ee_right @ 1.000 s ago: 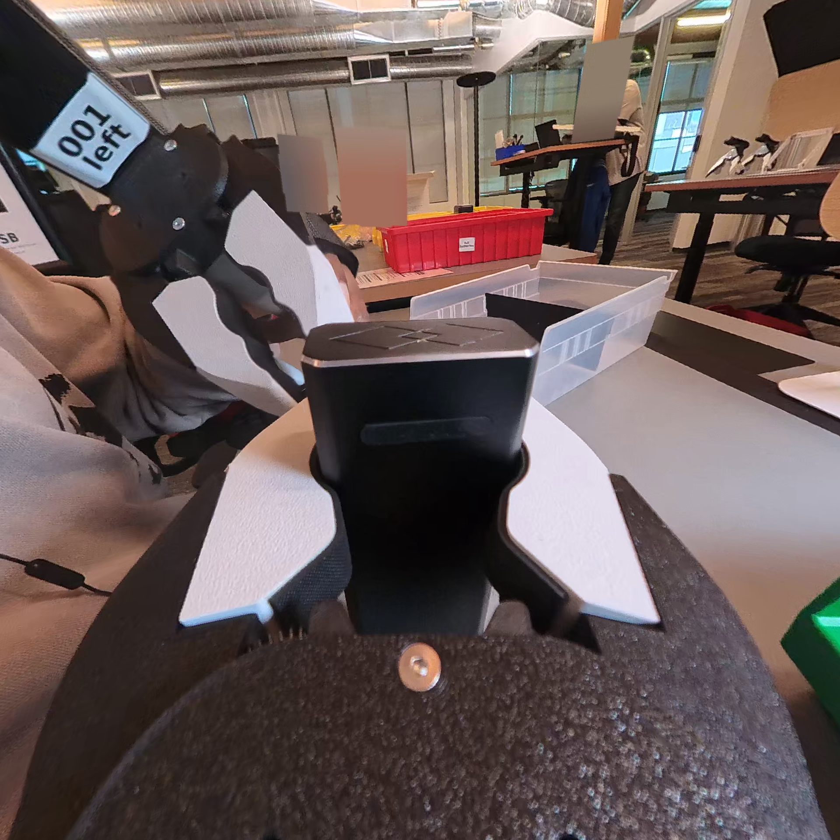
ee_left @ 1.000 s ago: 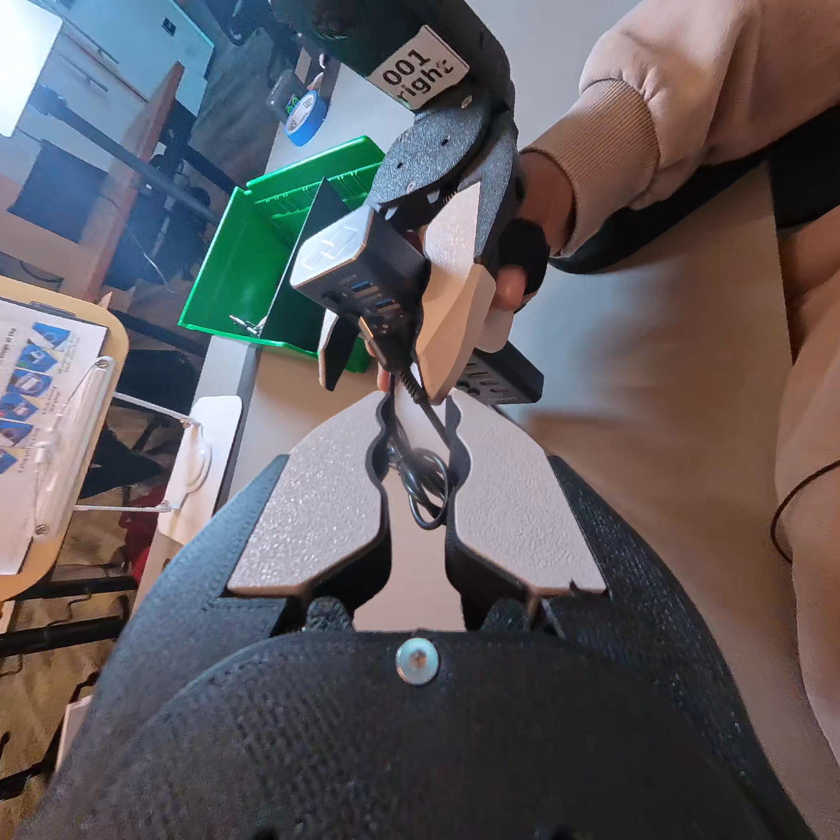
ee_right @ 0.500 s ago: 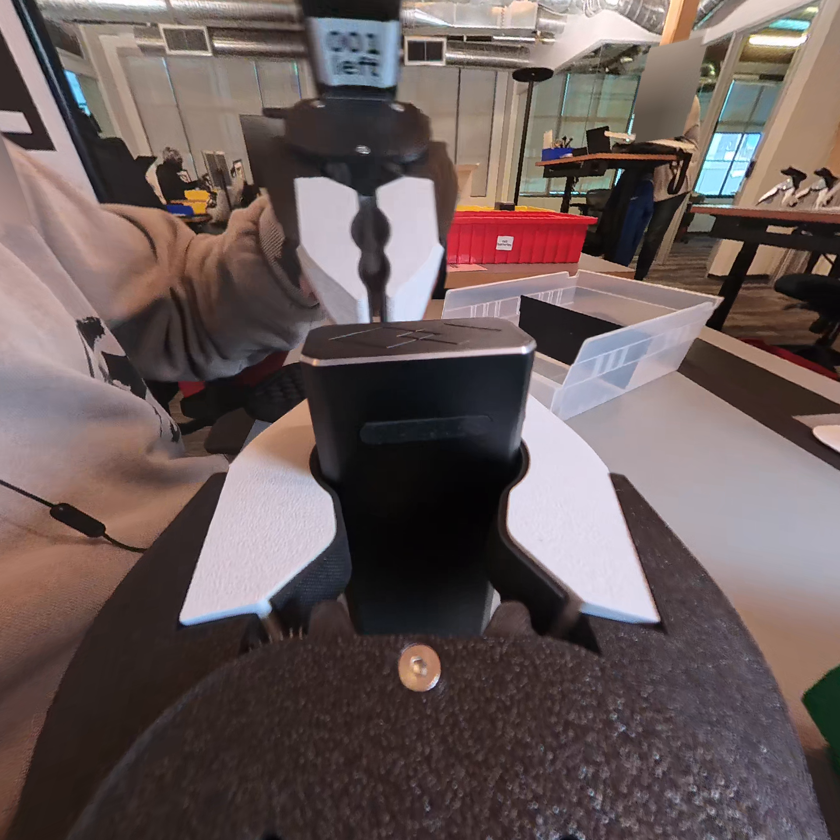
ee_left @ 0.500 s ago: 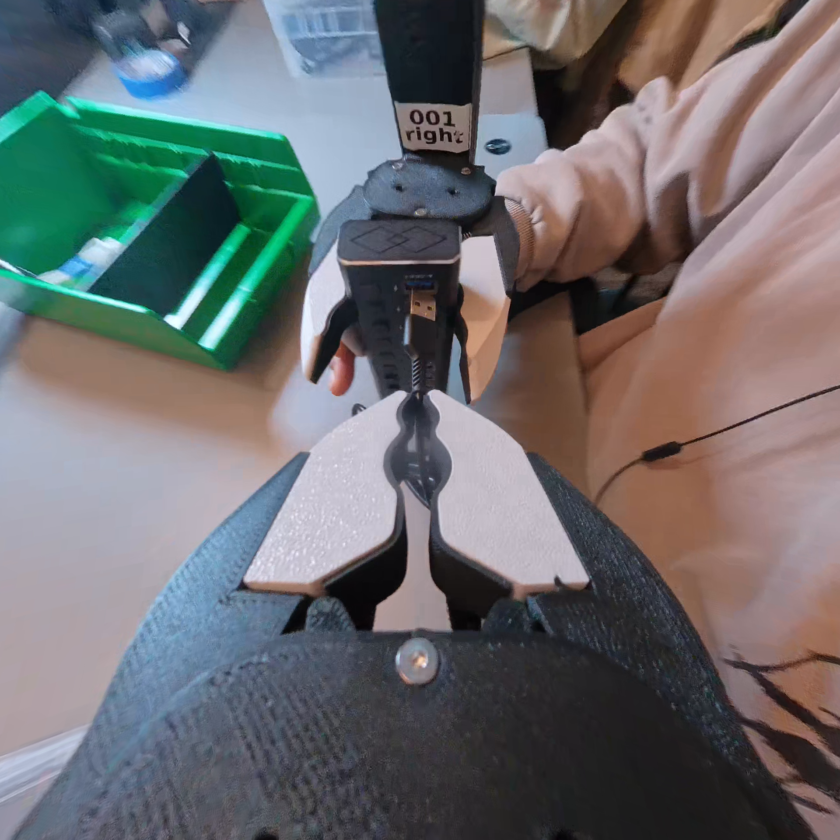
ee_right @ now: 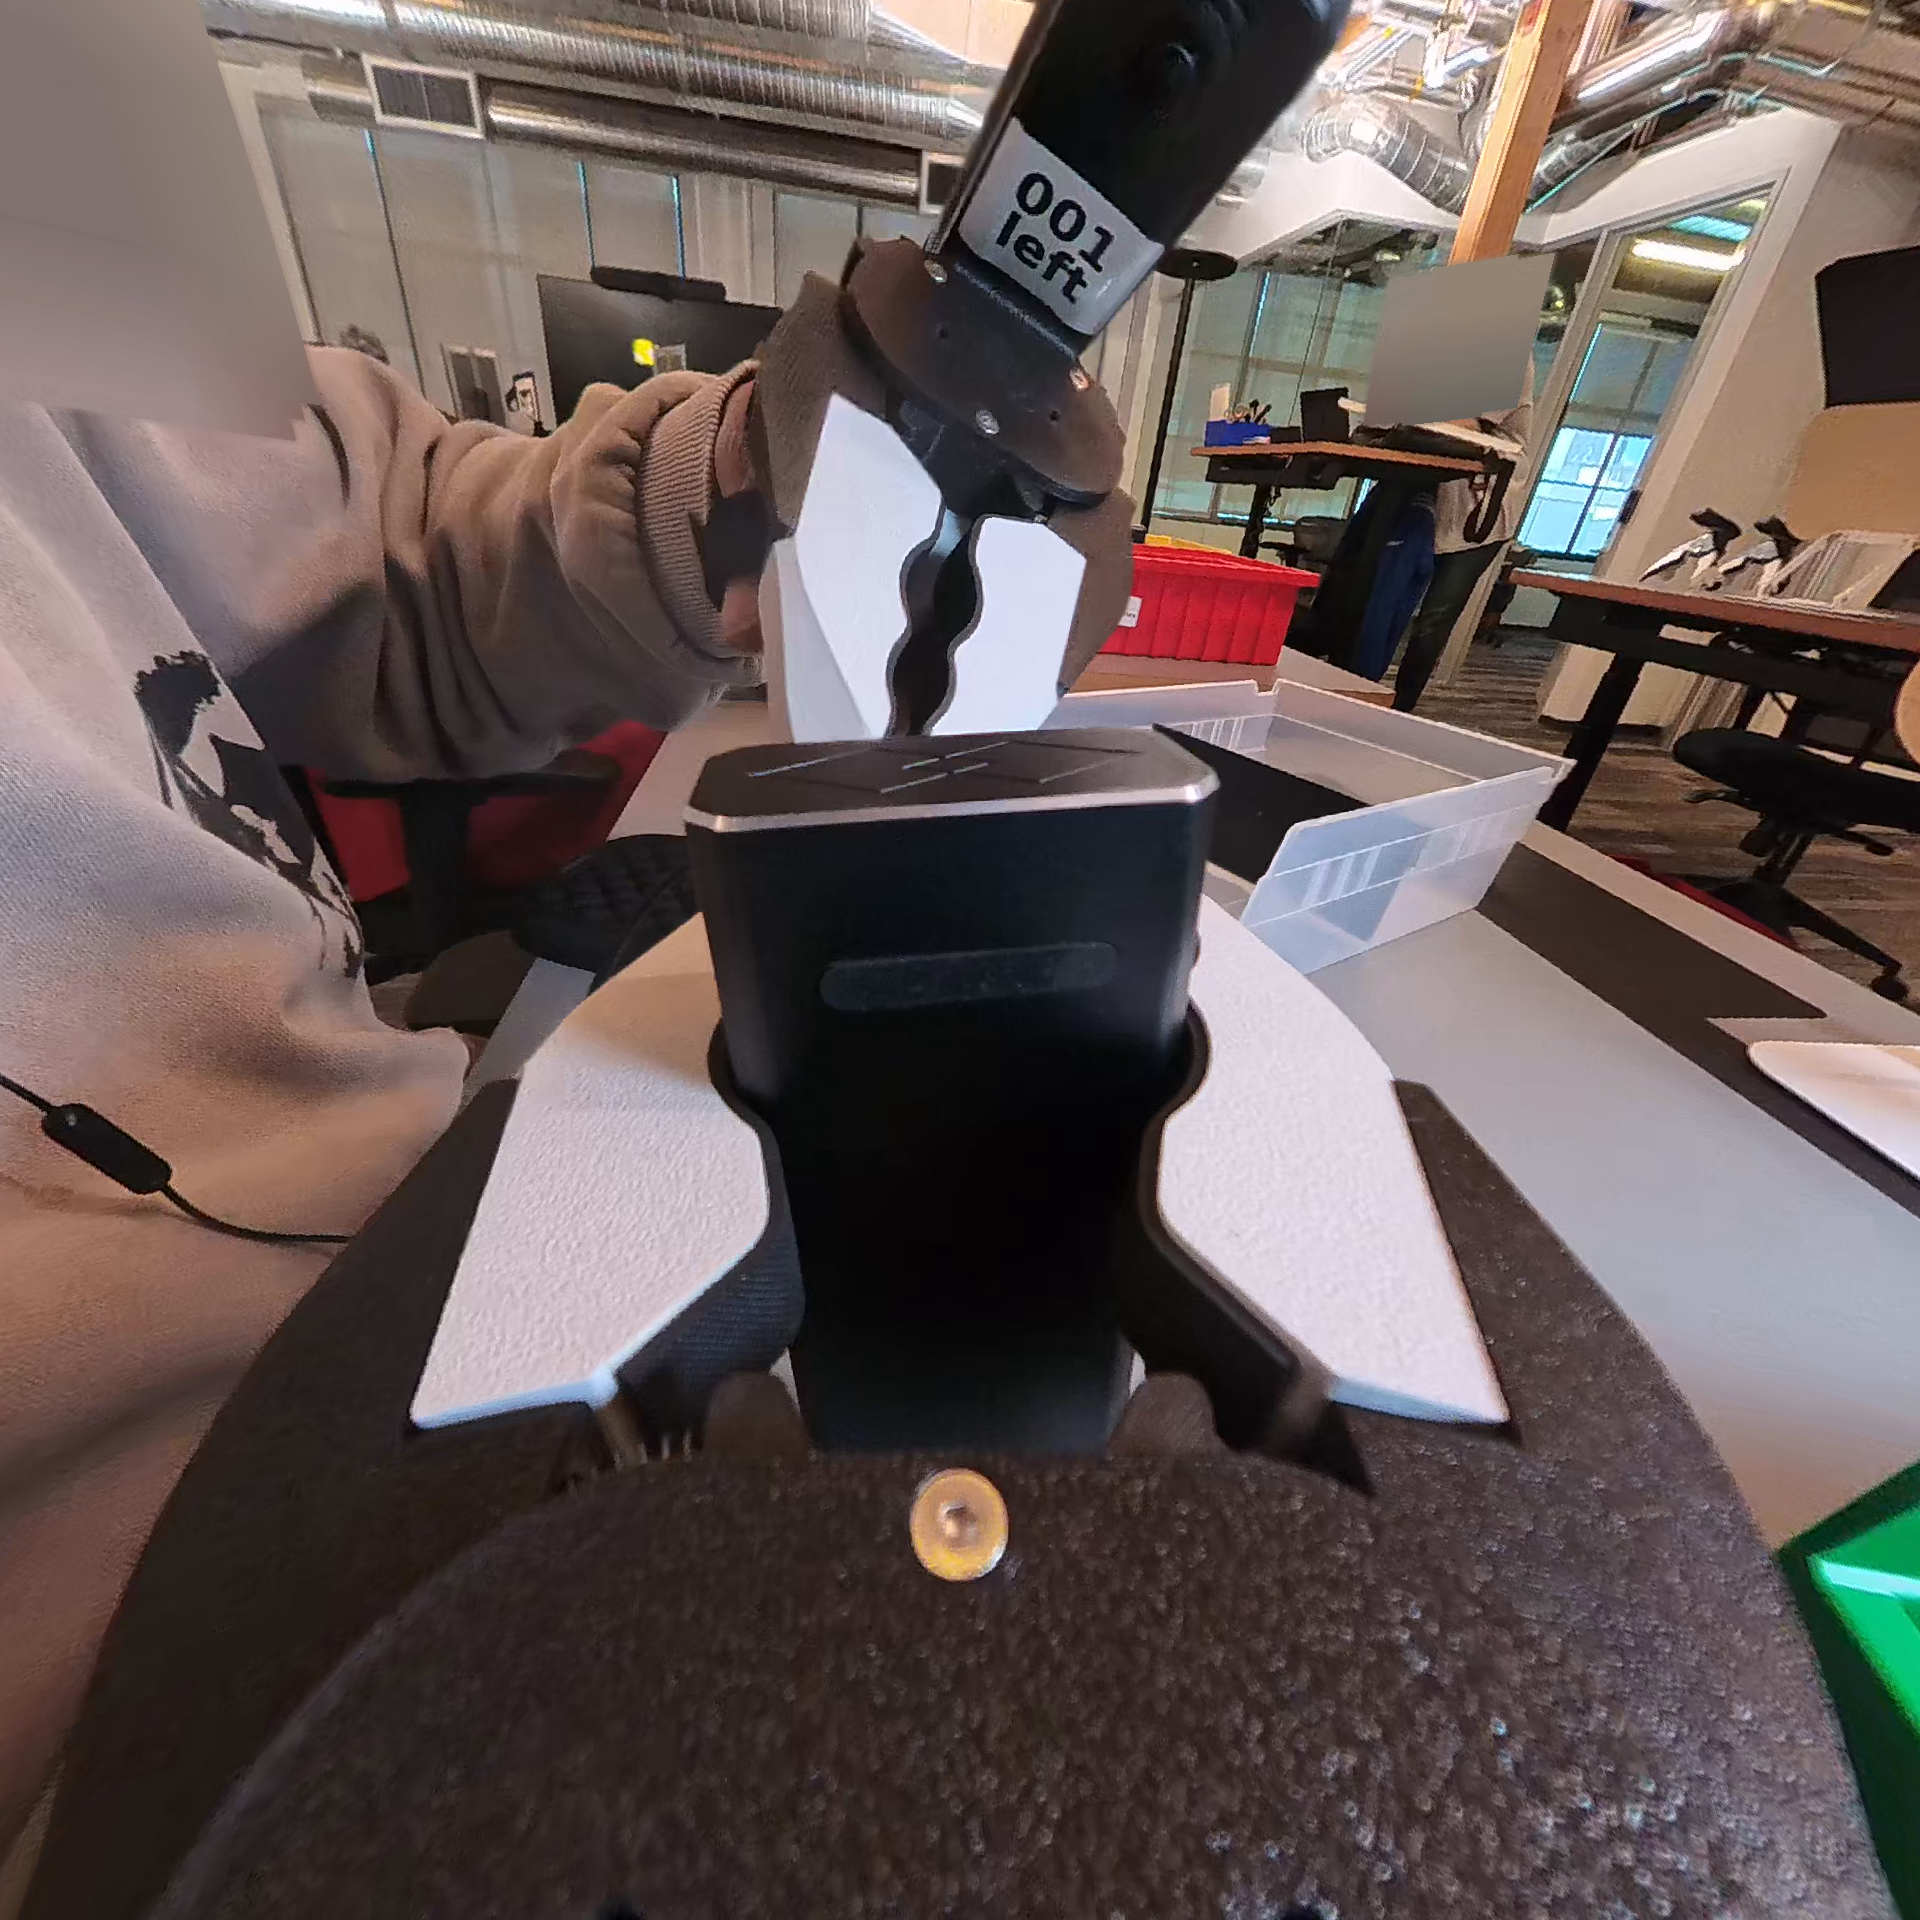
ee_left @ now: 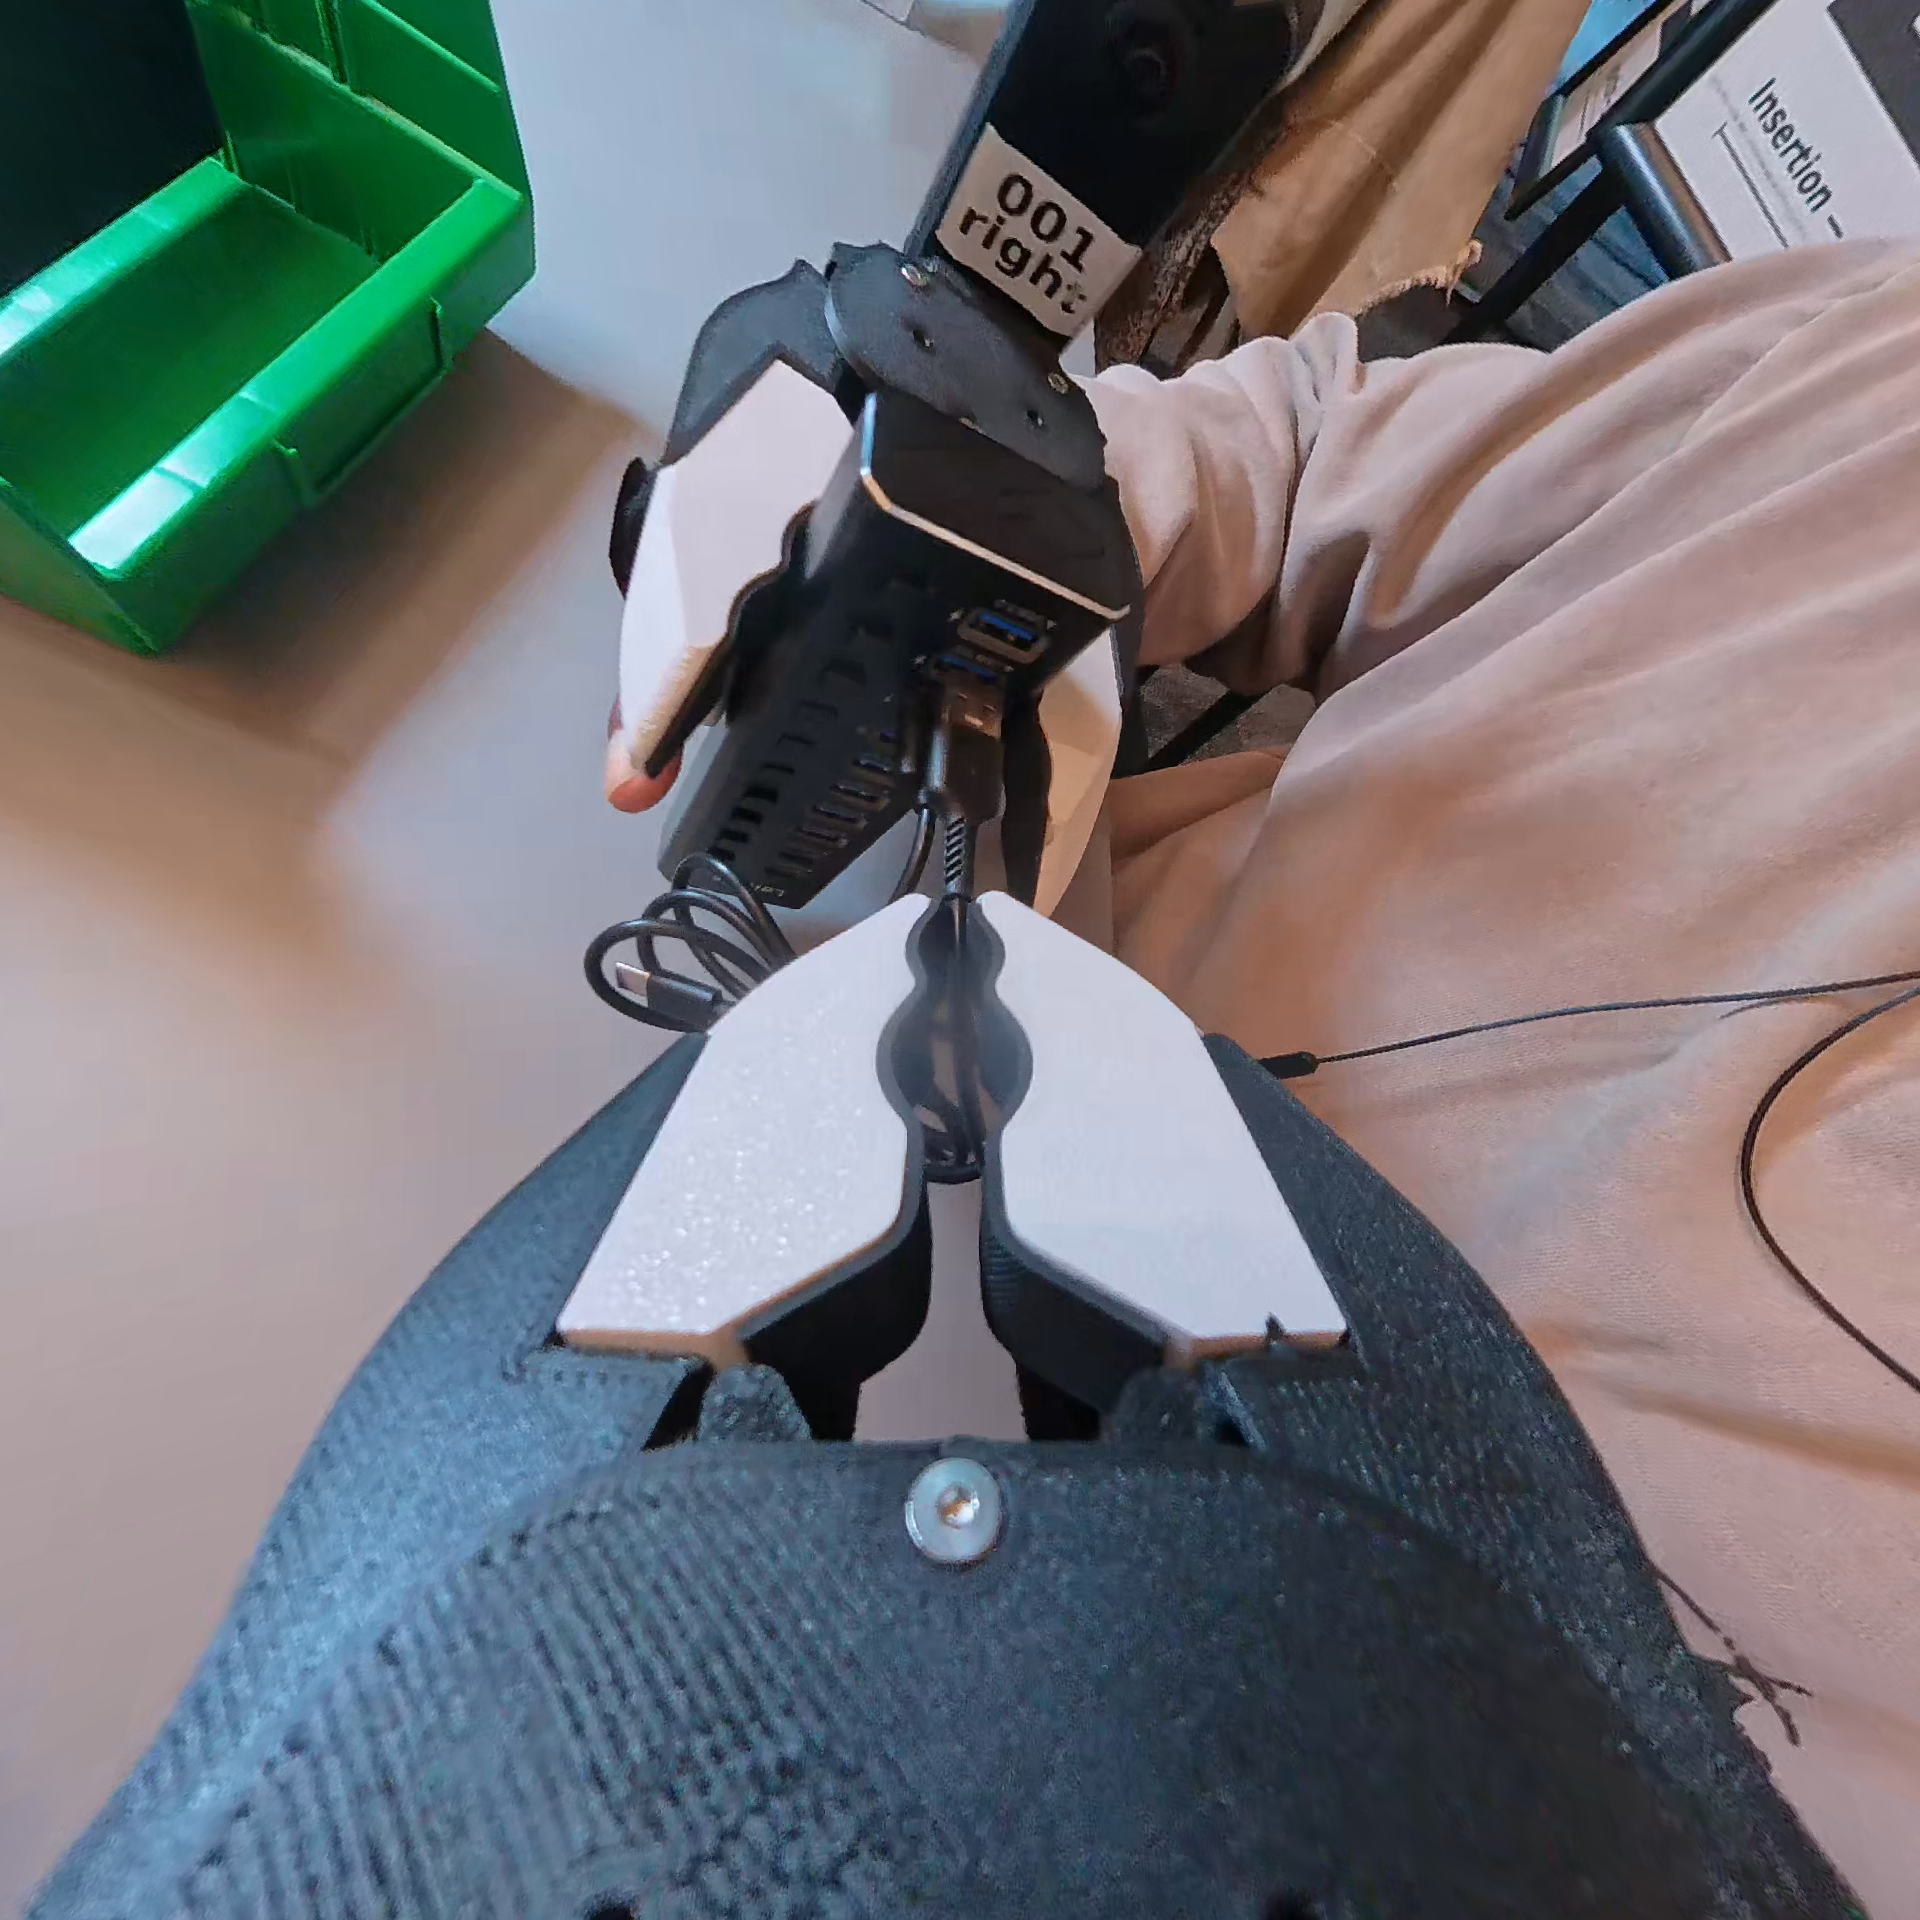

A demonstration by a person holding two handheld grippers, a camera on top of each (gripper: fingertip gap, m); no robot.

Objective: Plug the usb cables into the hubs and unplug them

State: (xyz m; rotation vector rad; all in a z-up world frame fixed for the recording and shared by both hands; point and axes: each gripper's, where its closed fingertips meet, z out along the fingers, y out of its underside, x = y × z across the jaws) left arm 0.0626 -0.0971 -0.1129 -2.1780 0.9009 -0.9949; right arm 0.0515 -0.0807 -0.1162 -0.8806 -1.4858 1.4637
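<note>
Insertion step: left gripper [ee_left: 951, 914] pinches the USB cable [ee_left: 956, 831], right gripper [ee_right: 961, 1049] clamps the hub [ee_right: 951, 935]; the plug [ee_left: 977, 717] next needs aligning with a blue port [ee_left: 1003, 629].

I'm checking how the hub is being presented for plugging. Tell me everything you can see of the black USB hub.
The USB hub is a tall black box with a silver-edged end cap, a column of ports down one face, the top two blue, and slots down the neighbouring side. The right gripper is shut on its lower body, holding it off the table with the port face tilted toward the left gripper. That gripper pinches a braided cable whose metal plug sits at the second blue port; how deep it sits is unclear.
</note>
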